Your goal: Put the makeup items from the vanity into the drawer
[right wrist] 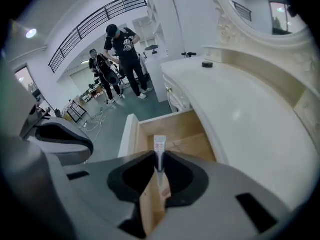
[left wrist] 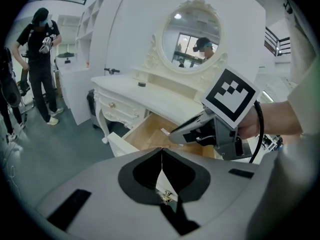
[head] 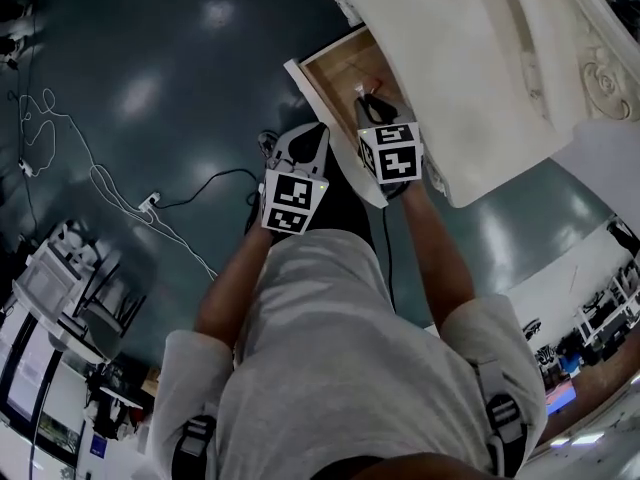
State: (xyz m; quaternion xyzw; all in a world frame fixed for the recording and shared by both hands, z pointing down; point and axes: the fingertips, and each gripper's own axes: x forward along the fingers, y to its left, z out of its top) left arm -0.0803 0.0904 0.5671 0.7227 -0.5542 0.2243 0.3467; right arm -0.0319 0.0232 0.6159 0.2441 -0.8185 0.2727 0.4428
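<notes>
Right gripper [right wrist: 160,160] clamped on a slim makeup tube [right wrist: 159,145]
The tube is gripped along the jaws, its flat end protruding past their tips, over the open wooden drawer [right wrist: 172,126] of the white vanity [right wrist: 240,114]; the left gripper [left wrist: 162,154] is closed on nothing.

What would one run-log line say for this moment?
right gripper: jaws shut on tube | place: over open drawer | left gripper: jaws shut, empty | step: tube not yet released
</notes>
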